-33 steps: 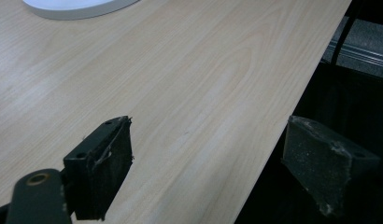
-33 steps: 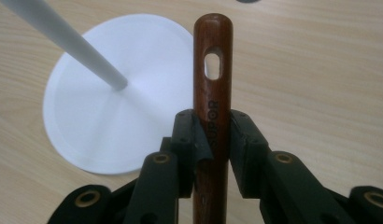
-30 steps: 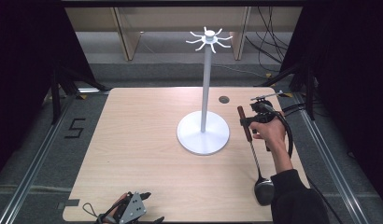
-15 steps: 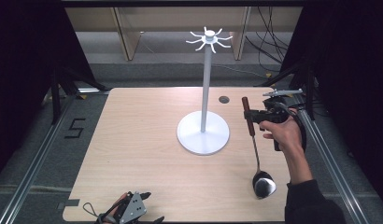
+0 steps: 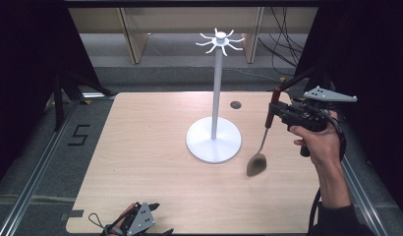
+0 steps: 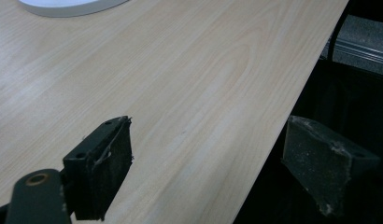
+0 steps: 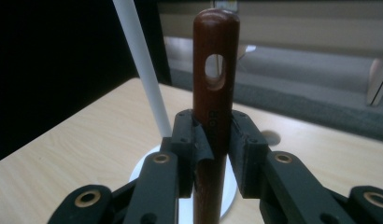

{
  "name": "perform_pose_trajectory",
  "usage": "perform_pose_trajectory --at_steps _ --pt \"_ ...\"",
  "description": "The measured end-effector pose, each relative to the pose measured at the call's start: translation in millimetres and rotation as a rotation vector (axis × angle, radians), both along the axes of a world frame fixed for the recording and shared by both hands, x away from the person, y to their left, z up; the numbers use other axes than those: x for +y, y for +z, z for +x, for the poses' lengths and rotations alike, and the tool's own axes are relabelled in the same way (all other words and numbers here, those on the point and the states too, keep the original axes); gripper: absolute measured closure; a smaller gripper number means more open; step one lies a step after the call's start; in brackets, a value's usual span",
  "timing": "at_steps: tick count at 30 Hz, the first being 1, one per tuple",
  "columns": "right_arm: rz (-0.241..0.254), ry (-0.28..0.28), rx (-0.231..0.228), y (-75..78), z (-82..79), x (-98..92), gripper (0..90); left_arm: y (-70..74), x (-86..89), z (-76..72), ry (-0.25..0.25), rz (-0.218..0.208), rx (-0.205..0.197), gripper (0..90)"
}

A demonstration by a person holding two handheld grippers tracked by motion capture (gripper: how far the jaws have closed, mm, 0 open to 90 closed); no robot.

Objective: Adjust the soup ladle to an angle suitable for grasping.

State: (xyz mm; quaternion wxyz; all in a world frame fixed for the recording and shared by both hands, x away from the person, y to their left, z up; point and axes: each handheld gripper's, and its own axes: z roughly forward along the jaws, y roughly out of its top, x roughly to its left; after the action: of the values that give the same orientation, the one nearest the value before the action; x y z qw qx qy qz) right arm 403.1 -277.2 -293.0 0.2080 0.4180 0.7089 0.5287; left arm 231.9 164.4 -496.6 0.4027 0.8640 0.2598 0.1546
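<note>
A spoon with a dark red wooden handle (image 5: 272, 112) and a metal bowl (image 5: 256, 164) hangs over the table's right side, handle end up. My right gripper (image 5: 279, 114) is shut on that handle (image 7: 216, 74), just below its hanging hole. Left of the spoon stands a white rack: a round base (image 5: 213, 142), a thin pole (image 5: 217, 88) and a ring of hooks (image 5: 220, 40) on top. The pole (image 7: 143, 70) rises close behind the held handle. My left gripper (image 5: 140, 221) rests at the table's front edge, open (image 6: 213, 158) with nothing between its pads.
The wooden table (image 5: 140, 147) has a small round hole (image 5: 235, 104) behind the rack's base. Metal rails run along both sides, and a floor mark "5" (image 5: 79, 133) lies to the left. Wooden shelf legs and cables stand beyond the far edge.
The right hand has risen and moved toward the far right, lifting the spoon's bowl off the table's front. The spoon now hangs nearer the rack's base. The left gripper stayed put.
</note>
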Motion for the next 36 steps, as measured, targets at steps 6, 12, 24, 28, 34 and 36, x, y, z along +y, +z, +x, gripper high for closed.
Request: perform_pose_trajectory --at_steps 6,12,24,28,34,36 --pt "0.000 0.030 -0.059 14.2 7.3 5.7 73.9 0.1 -0.4 -0.9 -0.001 -0.023 0.011 15.0" --pt "0.000 0.026 -0.066 29.4 11.9 15.2 73.9 2.4 2.0 -0.4 -0.007 -0.005 0.005 15.0" --pt "-0.022 0.054 -0.100 51.1 12.1 27.9 73.9 1.8 1.1 -0.5 0.001 -0.001 -0.004 15.0" --pt "-0.025 0.064 -0.101 59.0 11.7 33.8 73.9 2.5 1.8 -0.4 -0.006 -0.002 0.002 15.0" --pt "-0.049 0.100 -0.136 69.8 14.0 45.0 73.9 2.4 1.6 -0.7 -0.009 -0.009 0.010 15.0" --pt "-0.050 0.108 -0.137 73.5 13.3 49.5 73.9 2.2 1.4 -1.0 -0.012 -0.009 0.011 15.0"
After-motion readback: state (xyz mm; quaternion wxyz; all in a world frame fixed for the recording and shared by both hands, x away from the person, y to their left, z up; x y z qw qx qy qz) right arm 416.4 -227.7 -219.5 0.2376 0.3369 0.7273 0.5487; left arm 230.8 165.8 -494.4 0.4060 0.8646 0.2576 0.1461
